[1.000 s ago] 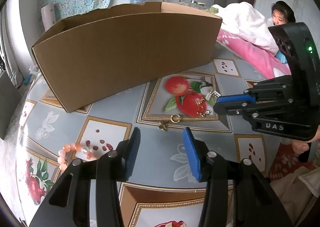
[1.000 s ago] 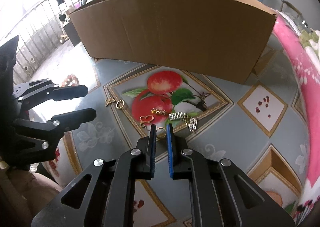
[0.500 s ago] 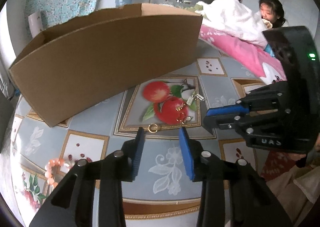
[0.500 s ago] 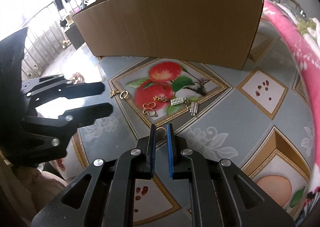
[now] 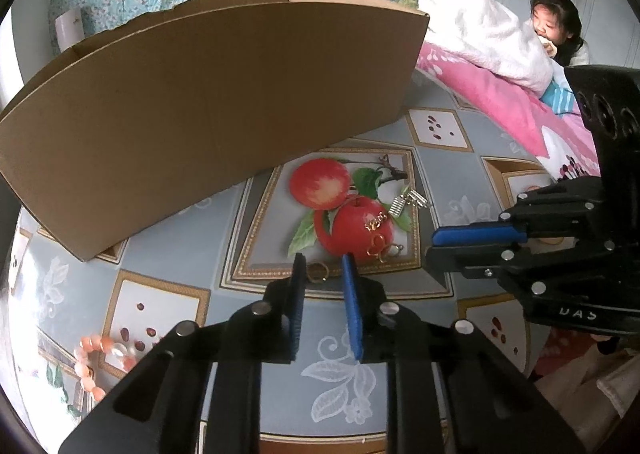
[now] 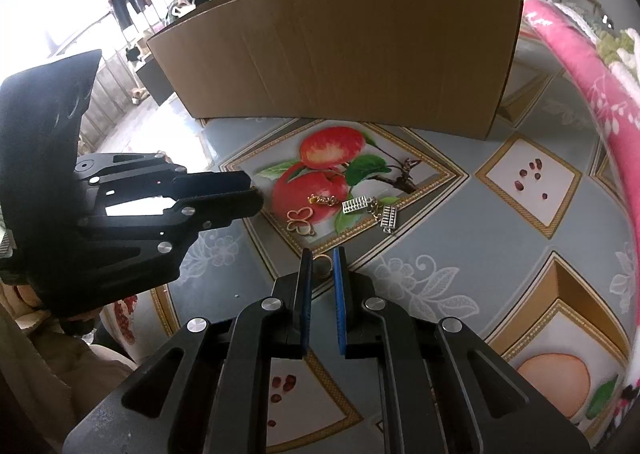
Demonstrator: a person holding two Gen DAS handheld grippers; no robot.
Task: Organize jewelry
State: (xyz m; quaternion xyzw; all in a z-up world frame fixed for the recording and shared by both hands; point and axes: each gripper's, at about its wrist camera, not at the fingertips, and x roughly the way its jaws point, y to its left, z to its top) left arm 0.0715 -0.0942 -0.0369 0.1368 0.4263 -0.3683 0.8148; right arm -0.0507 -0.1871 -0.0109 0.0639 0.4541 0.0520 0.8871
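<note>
The left wrist view looks down on the left gripper (image 5: 323, 266). Its jaws have just been closing and now stand narrowly apart, and a loose gold ring (image 5: 318, 271) lies on the desk (image 5: 432, 169) between the fingertips. The ring sits close to the left pad, with a clear gap to the blue pad on the right, so nothing is pinched. Only this view shows that ring; in the right wrist view the left gripper's black fingers cover the spot. This view alone also takes in a coral-and-white bead bracelet (image 5: 96, 354) at the lower left edge and a person lying under white and pink bedding (image 5: 480, 69) beyond the desk. The right wrist view shows what the left one cannot. The right gripper (image 6: 322, 254) is closed to a narrow slot with a second gold ring (image 6: 322, 266) clamped at its tips, both pads against it. From the left camera that gripper appears side-on and its ring cannot be seen. Both views share the cardboard box (image 6: 340, 53) standing behind, and on the printed red apples a gold butterfly charm (image 6: 301, 219), a short gold chain (image 6: 323, 199) and two silver abacus charms (image 6: 374, 211), all lying apart from either gripper.
</note>
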